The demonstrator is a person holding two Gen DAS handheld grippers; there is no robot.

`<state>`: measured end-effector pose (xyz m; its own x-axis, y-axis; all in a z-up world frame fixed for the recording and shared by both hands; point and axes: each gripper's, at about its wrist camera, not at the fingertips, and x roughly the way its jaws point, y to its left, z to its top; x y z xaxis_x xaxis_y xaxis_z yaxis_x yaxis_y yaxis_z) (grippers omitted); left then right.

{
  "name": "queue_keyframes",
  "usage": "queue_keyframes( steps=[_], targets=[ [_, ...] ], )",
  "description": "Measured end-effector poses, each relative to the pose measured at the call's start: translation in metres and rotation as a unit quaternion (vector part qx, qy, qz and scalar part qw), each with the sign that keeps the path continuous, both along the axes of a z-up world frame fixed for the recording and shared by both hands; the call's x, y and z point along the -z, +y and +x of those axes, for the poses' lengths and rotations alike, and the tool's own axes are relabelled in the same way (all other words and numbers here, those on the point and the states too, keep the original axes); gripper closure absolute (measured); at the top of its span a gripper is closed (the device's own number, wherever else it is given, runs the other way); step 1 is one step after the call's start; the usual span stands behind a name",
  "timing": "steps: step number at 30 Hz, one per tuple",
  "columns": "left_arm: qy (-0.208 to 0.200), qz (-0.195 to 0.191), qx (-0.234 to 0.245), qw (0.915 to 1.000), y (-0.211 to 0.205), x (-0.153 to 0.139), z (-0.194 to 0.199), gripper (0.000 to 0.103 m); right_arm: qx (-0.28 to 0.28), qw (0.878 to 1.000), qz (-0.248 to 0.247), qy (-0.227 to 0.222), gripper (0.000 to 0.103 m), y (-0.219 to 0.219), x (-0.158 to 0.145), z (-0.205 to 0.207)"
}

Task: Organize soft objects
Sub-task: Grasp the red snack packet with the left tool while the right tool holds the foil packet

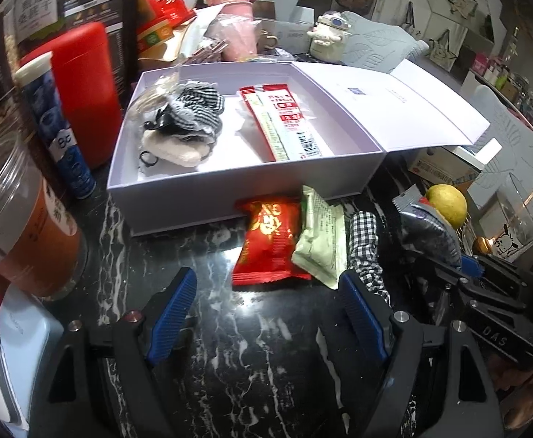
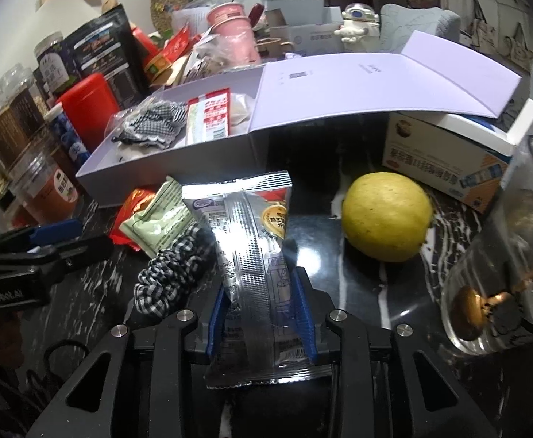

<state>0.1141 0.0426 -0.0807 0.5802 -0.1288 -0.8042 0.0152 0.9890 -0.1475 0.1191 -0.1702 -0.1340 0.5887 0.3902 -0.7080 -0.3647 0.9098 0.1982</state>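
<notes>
An open lavender box point(image 1: 178, 204) holds a checked scrunchie bundle point(image 1: 193, 109) and a red-and-white packet point(image 1: 284, 120). In front of it lie a red snack packet point(image 1: 270, 241), a pale green packet point(image 1: 321, 241) and a checked scrunchie point(image 1: 365, 248). My left gripper point(image 1: 266, 317) stands open above the dark marble top, short of these, nothing between its pads. My right gripper point(image 2: 262, 310) is shut on a silver snack packet point(image 2: 251, 255), its blue pads pressing both sides. The checked scrunchie point(image 2: 171, 270) lies just left of it; the green packet point(image 2: 157, 219) sits behind.
A yellow-green fruit point(image 2: 386, 215) rests right of the silver packet. A clear cup point(image 2: 503, 273) stands at far right, a white carton point(image 2: 448, 160) behind. A red canister point(image 1: 84, 91), blue tube point(image 1: 58, 124) and jars point(image 1: 22, 233) crowd the left.
</notes>
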Motion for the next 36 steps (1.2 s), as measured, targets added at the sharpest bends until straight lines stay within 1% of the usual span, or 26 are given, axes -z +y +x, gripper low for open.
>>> queue_keyframes(
  steps=[2, 4, 5, 10, 14, 18, 20, 23, 27, 28, 29, 31, 32, 34, 36],
  targets=[
    [-0.001, 0.007, -0.002, 1.0, -0.001, 0.001, 0.002, 0.023, 0.005, 1.0, 0.003, -0.003, 0.07, -0.005, -0.002, -0.002],
    [0.006, 0.032, -0.016, 0.9993, -0.001, 0.004, 0.007, 0.023, 0.008, 1.0, 0.008, -0.003, 0.07, -0.009, -0.004, -0.004],
    [0.007, 0.036, -0.018, 0.9991, 0.0, 0.006, 0.008, 0.023, 0.009, 1.0, 0.012, -0.003, 0.07, -0.011, -0.004, -0.005],
    [0.018, 0.039, -0.026, 0.9988, 0.006, 0.014, 0.014, 0.023, 0.012, 1.0, 0.015, -0.001, 0.07, -0.013, -0.003, -0.004],
    [0.002, 0.033, -0.039, 0.9987, 0.014, 0.008, 0.014, 0.023, 0.009, 1.0, 0.015, 0.001, 0.07, -0.012, -0.002, -0.002],
    [-0.005, 0.043, -0.043, 0.9981, 0.018, 0.007, 0.022, 0.023, 0.003, 1.0, 0.018, 0.004, 0.07, -0.009, -0.001, 0.0],
    [-0.002, 0.038, -0.043, 0.9984, 0.02, 0.009, 0.029, 0.023, 0.001, 1.0, 0.016, 0.004, 0.07, -0.008, 0.0, 0.001],
    [0.004, 0.009, -0.027, 0.9996, 0.02, 0.01, 0.037, 0.023, 0.0, 1.0, 0.014, 0.006, 0.07, -0.008, 0.001, 0.003],
    [0.008, 0.0, -0.011, 0.9999, 0.012, 0.015, 0.047, 0.023, 0.002, 1.0, 0.011, 0.01, 0.07, -0.007, 0.003, 0.005],
    [0.01, -0.004, -0.008, 0.9999, 0.011, 0.016, 0.048, 0.026, 0.003, 1.0, 0.011, 0.011, 0.07, -0.007, 0.004, 0.006],
    [0.014, -0.007, -0.005, 0.9999, 0.01, 0.018, 0.049, 0.036, 0.004, 1.0, 0.012, 0.013, 0.07, -0.008, 0.004, 0.006],
    [0.03, -0.007, 0.001, 0.9995, 0.007, 0.025, 0.053, 0.05, 0.005, 1.0, 0.015, 0.014, 0.07, -0.009, 0.004, 0.007],
    [0.029, -0.01, 0.004, 0.9995, 0.007, 0.026, 0.054, 0.056, 0.006, 1.0, 0.016, 0.014, 0.07, -0.009, 0.003, 0.008],
    [0.025, 0.003, 0.017, 0.9995, 0.003, 0.026, 0.053, 0.067, 0.006, 1.0, 0.016, 0.014, 0.07, -0.009, 0.003, 0.008],
    [0.026, 0.006, 0.022, 0.9994, 0.001, 0.026, 0.052, 0.068, 0.006, 1.0, 0.015, 0.014, 0.07, -0.01, 0.003, 0.007]
  ],
)
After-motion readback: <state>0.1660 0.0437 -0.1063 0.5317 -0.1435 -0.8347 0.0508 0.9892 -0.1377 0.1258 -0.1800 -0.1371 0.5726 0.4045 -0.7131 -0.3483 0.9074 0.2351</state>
